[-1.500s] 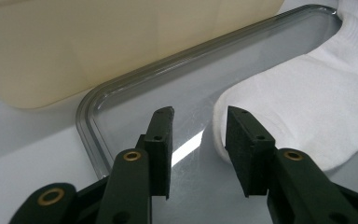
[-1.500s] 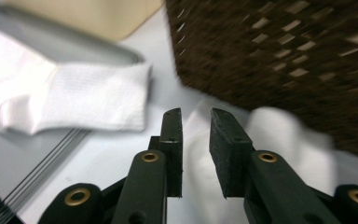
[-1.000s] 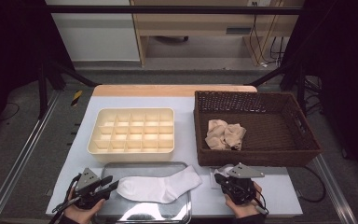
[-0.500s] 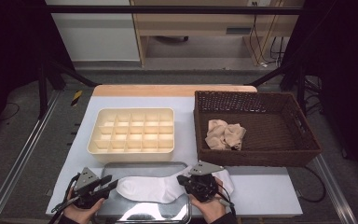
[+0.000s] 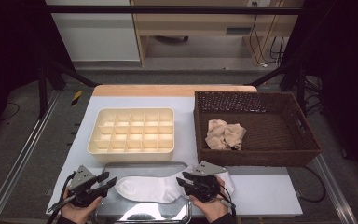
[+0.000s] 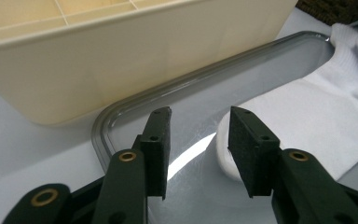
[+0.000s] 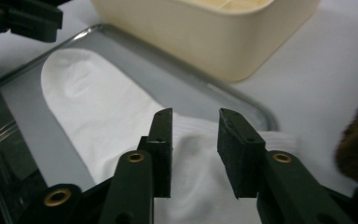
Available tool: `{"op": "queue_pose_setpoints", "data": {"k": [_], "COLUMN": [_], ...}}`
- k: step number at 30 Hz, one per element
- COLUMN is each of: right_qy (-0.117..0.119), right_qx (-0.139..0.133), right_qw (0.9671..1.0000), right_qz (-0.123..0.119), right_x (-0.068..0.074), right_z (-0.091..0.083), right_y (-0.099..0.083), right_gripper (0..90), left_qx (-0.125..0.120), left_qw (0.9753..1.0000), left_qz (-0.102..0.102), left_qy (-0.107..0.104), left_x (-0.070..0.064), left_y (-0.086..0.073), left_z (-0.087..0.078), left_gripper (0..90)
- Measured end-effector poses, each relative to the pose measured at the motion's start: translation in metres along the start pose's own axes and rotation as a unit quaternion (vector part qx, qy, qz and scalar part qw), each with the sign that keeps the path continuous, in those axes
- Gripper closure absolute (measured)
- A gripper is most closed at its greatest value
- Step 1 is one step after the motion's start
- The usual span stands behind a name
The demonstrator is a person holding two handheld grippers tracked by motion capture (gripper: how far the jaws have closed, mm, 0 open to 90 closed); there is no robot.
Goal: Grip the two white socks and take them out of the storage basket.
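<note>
High view, sock: white sock (image 5: pixel 154 187) lies flat on the metal tray (image 5: pixel 140 213) at lower centre of the frame, long axis left to right, toe at left, cuff at right spilling over the tray's right edge onto the desk (image 5: pixel 261 196)
High view, tongs: left tongs (image 5: pixel 103 179) just left of the toe, jaws parted, empty; right tongs (image 5: pixel 181 181) over the cuff end, jaws parted, nothing gripped; the right hand is the nearer one to the sock
High view, surroundings: cream divided box (image 5: pixel 131 130) above the tray; wicker basket (image 5: pixel 254 126) at right with a beige cloth bundle (image 5: pixel 224 134)
Left gripper view: tongs (image 6: pixel 199 128) open; the toe (image 6: pixel 298 121) lies to the right of centre, beyond and beside the right jaw; tray rim (image 6: pixel 121 109) curves behind
Right gripper view: tongs (image 7: pixel 195 123) open and pointing along the sock (image 7: pixel 102 116), ribbed cuff directly between and under the jaws
Change from earlier frames: the right tongs stood on the desk to the right of the sock one second ago, and have since moved left over the cuff; left tongs unchanged
</note>
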State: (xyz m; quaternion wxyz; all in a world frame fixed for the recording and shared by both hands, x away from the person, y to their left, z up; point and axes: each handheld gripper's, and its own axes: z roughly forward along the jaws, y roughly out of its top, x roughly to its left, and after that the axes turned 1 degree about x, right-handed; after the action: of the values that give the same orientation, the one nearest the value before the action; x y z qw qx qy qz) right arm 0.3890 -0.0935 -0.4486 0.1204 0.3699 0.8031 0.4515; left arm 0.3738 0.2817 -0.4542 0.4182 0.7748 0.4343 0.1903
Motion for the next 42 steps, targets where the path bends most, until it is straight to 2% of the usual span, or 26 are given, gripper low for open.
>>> {"op": "queue_pose_setpoints", "data": {"k": [2, 5, 8, 11, 14, 15, 18, 20, 22, 24, 27, 33, 38, 42], "right_qy": [-0.010, -0.033, -0.047, -0.071, -0.085, -0.083, -0.100, -0.115, -0.118, -0.134, -0.121, -0.124, -0.130, -0.140], "right_qx": [-0.012, -0.019, -0.013, -0.013, -0.022, -0.024, -0.037, -0.033, -0.026, -0.021, -0.014, 0.001, 0.007, 0.009], "right_qw": [0.9999, 0.9993, 0.9987, 0.9967, 0.9944, 0.9942, 0.9920, 0.9901, 0.9899, 0.9886, 0.9906, 0.9897, 0.9892, 0.9878], "right_qz": [-0.004, -0.002, 0.016, 0.038, 0.059, 0.064, 0.067, 0.073, 0.075, 0.065, 0.062, 0.071, 0.067, 0.067], "right_x": [-0.004, -0.015, -0.025, -0.036, -0.049, -0.052, -0.059, -0.064, -0.067, -0.070, -0.075, -0.080, -0.081, -0.083], "right_z": [-0.007, -0.021, -0.032, -0.045, -0.057, -0.061, -0.071, -0.076, -0.078, -0.080, -0.081, -0.079, -0.077, -0.076], "right_y": [0.000, -0.002, -0.007, -0.016, -0.024, -0.026, -0.031, -0.034, -0.036, -0.039, -0.041, -0.046, -0.047, -0.046], "right_gripper": [65.5, 62.0, 57.7, 61.7, 67.9, 68.5, 67.3, 65.8, 65.7, 69.5, 74.3, 76.7, 76.9, 74.7], "left_qx": [-0.006, -0.015, -0.022, -0.027, -0.033, -0.037, -0.044, -0.046, -0.047, -0.049, -0.047, -0.035, -0.023, -0.004], "left_qw": [1.0000, 0.9999, 0.9997, 0.9995, 0.9991, 0.9989, 0.9982, 0.9978, 0.9972, 0.9967, 0.9964, 0.9959, 0.9956, 0.9948], "left_qz": [-0.003, 0.006, 0.007, 0.007, 0.022, 0.025, 0.034, 0.039, 0.047, 0.049, 0.054, 0.063, 0.056, 0.048], "left_qy": [-0.003, 0.000, -0.006, -0.013, -0.014, -0.017, -0.022, -0.029, -0.034, -0.040, -0.045, -0.054, -0.071, -0.089], "left_x": [0.000, -0.002, -0.004, -0.007, -0.015, -0.018, -0.027, -0.035, -0.043, -0.050, -0.062, -0.084, -0.098, -0.105], "left_y": [0.004, 0.011, 0.019, 0.028, 0.039, 0.043, 0.053, 0.059, 0.063, 0.067, 0.072, 0.078, 0.077, 0.072], "left_z": [-0.002, -0.007, -0.010, -0.012, -0.015, -0.016, -0.015, -0.013, -0.010, -0.005, 0.003, 0.024, 0.046, 0.065], "left_gripper": [57.1, 56.3, 55.4, 54.6, 54.3, 54.2, 53.6, 53.2, 53.0, 52.8, 52.1, 51.0, 49.8, 49.4]}}
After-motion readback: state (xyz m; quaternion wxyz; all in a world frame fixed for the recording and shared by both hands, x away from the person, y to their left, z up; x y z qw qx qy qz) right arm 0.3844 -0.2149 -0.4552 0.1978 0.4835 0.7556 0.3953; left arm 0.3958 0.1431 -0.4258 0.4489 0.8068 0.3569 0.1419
